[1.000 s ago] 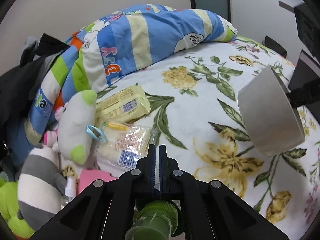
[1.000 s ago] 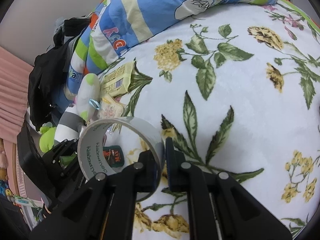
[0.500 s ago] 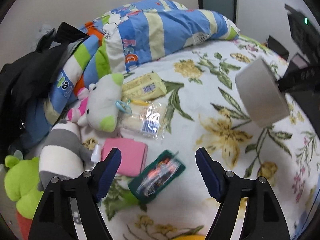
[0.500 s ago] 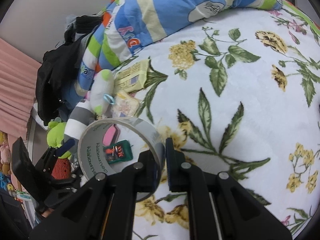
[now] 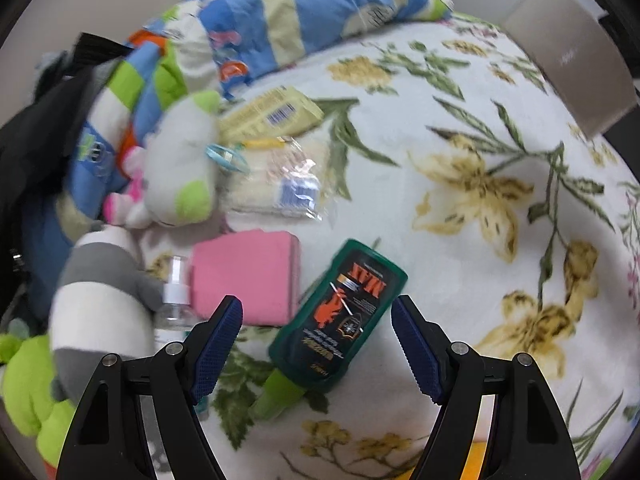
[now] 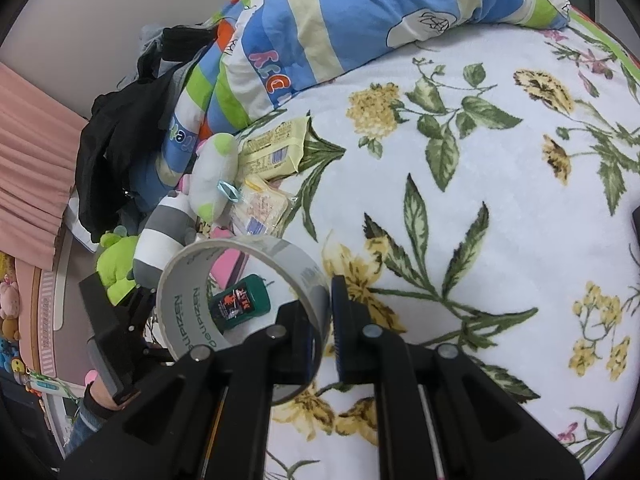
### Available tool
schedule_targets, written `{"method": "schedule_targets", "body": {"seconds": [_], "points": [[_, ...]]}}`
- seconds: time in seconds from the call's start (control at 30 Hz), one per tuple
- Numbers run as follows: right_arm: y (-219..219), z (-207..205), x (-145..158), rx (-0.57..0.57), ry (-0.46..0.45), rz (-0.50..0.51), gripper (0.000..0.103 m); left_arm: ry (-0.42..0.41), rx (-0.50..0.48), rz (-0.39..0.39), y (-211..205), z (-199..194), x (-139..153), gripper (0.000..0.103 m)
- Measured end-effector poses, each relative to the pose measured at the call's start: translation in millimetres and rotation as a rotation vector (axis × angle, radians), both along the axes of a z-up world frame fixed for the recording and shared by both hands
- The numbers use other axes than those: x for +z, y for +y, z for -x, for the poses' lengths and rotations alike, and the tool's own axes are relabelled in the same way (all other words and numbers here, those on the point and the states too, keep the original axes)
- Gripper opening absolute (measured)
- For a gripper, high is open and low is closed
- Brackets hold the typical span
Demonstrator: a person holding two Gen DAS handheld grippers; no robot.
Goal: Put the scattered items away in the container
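on the bedspread (image 5: 460, 208), the bottle (image 5: 340, 316) lies just right of the sponge (image 5: 244, 276); packets (image 5: 276, 184) lie behind the sponge.

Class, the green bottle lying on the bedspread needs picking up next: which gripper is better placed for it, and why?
Left. The left gripper is open with the green bottle lying between its fingers, while the right gripper is shut on the tape roll.

Place: a home bedroom.
Landmark: floral bedspread (image 6: 500, 208) covering the bed.
At its head: striped cartoon-print quilt (image 6: 360, 20), bunched up.
Along its left edge: plush toys (image 5: 176, 160), black clothing (image 6: 116, 152).
Beyond that edge: pink curtain (image 6: 28, 152).
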State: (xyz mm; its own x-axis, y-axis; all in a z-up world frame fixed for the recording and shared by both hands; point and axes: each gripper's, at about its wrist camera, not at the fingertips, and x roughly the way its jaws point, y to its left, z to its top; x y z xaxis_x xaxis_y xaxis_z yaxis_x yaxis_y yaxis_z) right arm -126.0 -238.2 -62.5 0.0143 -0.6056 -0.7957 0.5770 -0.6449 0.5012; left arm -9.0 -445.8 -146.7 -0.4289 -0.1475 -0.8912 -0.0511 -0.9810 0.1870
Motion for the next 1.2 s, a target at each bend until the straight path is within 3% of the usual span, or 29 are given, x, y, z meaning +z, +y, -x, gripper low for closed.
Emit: {"method": "schedule_targets", "body": {"seconds": [0.2,0.63,0.8,1.1,1.2], "points": [[-5.0,8.4,-9.9,-0.009,-0.003,-0.021,0.010,-0.051,-0.028,-0.067,-9.8,10.0,-29.8,0.077],[-8.0,13.2,-21.9,-0.011,-0.014,-0.038,0.010,-0.084,-0.172,-0.053,-6.4,27.2,-46.9,0.090],[-8.0,14.3,-20.0,-0.013,-0.012,-0.032,0.011,-0.115,-0.265,-0.096,-6.8,13.0,-44.9,0.088],[-14.8,7.7,-20.5,0.001,-0.026,-0.021,0.011,-0.125,-0.314,-0.061,0.5,17.0,-49.9,0.087],[-13.2,9.4,-20.3,-0.002,-0.024,-0.023,0.011,-0.125,-0.302,-0.064,-5.5,18.6,-46.8,0.071]]}}
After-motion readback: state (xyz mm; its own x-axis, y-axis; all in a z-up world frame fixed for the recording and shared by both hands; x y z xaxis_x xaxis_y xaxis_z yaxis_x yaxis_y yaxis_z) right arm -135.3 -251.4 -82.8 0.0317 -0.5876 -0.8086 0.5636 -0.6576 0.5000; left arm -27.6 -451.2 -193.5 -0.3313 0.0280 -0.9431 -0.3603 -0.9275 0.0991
